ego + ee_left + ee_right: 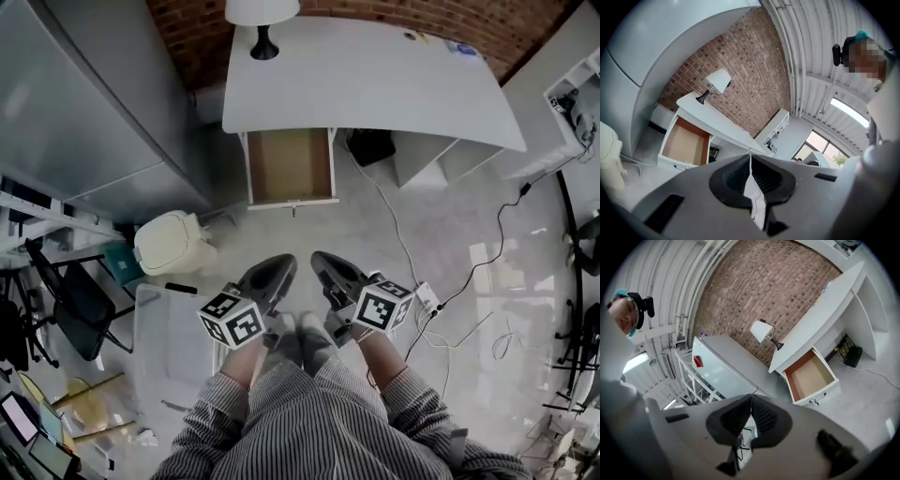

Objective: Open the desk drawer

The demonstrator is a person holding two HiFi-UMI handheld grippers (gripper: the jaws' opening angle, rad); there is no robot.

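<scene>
at the left gripper (pixel 278 267), the jaws are together, pads meeting at the tip with only a thin seam between them, as its own view confirms (pixel 750 158). at the right gripper (pixel 322 264), the jaws are likewise together, pad against pad (pixel 751 398). both grippers are held side by side, close in front of the person, each with its marker cube (pixel 232 319) towards the striped sleeves (pixel 309 422). neither gripper touches any furniture.

beyond them, well apart from both, the drawer (pixel 291 167) stands pulled out from under the left part of the tabletop (pixel 375 80). its brown inside shows in all three views (pixel 686 143) (pixel 811 376). its white front faces the person, with a small handle (pixel 294 203) at the centre.

on the tabletop, above the drawer, a lamp (pixel 262 19) with a white shade stands on a dark base, near the brick wall (pixel 197 37). a cable (pixel 394 220) runs across the pale floor (pixel 450 253) to the right of the drawer. a cream bin (pixel 173 242) sits on the floor to the drawer's left, and a dark chair (pixel 80 305) stands further left.
</scene>
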